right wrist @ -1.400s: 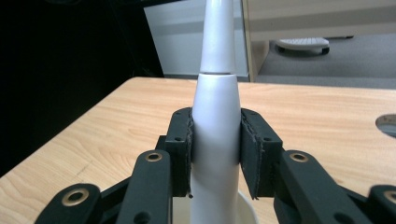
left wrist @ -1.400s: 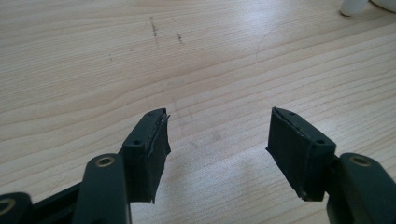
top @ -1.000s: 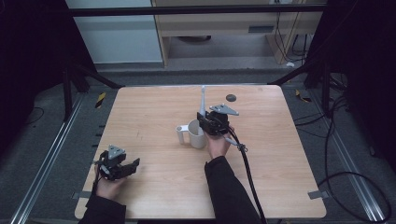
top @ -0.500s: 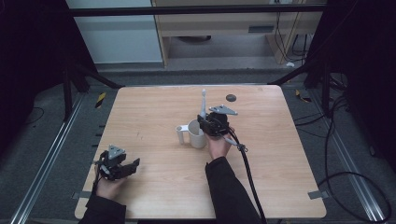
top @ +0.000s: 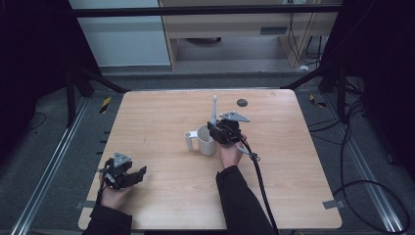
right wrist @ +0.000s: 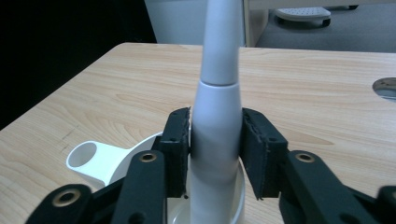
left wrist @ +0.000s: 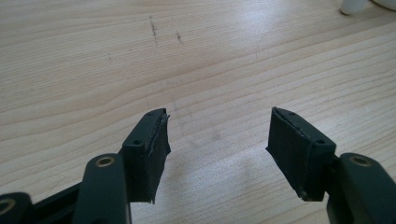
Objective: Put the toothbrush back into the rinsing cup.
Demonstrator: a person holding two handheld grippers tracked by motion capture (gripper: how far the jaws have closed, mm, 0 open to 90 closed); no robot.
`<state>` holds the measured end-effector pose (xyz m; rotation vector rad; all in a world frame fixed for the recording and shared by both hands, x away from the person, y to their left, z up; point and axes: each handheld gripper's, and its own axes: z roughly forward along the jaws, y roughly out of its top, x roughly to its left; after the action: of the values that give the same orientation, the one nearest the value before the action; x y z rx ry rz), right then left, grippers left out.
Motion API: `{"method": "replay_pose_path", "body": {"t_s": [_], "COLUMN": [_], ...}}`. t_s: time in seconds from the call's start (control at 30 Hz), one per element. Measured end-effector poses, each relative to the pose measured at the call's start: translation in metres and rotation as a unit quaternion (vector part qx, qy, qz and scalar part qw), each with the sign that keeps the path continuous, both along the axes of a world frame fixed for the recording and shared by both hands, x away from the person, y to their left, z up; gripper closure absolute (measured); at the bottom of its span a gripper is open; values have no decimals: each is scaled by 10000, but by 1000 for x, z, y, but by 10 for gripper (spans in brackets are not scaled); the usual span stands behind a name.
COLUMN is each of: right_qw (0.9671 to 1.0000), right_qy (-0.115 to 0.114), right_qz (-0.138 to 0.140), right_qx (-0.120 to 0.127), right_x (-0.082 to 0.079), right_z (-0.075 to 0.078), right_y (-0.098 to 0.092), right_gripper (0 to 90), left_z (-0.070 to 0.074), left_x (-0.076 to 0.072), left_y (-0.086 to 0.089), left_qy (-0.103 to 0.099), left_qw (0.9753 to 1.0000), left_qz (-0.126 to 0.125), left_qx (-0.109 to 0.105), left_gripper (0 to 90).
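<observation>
A: How far along is it judged to be?

B: The slim white toothbrush-like handle is clamped upright by the right gripper, its base inside the smooth white cup; release seems left.

A: And the left gripper?

B: Held wide apart, empty, well left of the cup, over matte woodgrain table.

The table is pale wood with fine grain lines and a few short dark scuffs at about 10 o'clock of its centre. The cup is white, handle included. The stick standing in it is white too. Both sets of jaws are black with brass-coloured screws. A dark round spot sits at 1 o'clock.
</observation>
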<state>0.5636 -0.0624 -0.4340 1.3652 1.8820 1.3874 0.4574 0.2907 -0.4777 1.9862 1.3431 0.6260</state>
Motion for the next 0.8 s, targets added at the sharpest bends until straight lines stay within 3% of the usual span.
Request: {"method": "replay_pose_path", "body": {"t_s": [0.5,0.8], "right_qw": [9998,9985], "right_qy": [-156,-244], "right_qz": [134,356], "right_qx": [-68,-329], "right_x": [-10,-26], "right_z": [3,15], "right_y": [-2,-8], "right_gripper": [424,322], "left_z": [0,0], "left_x": [0,0], "left_y": [0,0], "left_qy": [1,6], "left_qw": [10000,10000], "left_qz": [-2,-4], "left_qx": [1,5], "left_gripper": [372,372]}}
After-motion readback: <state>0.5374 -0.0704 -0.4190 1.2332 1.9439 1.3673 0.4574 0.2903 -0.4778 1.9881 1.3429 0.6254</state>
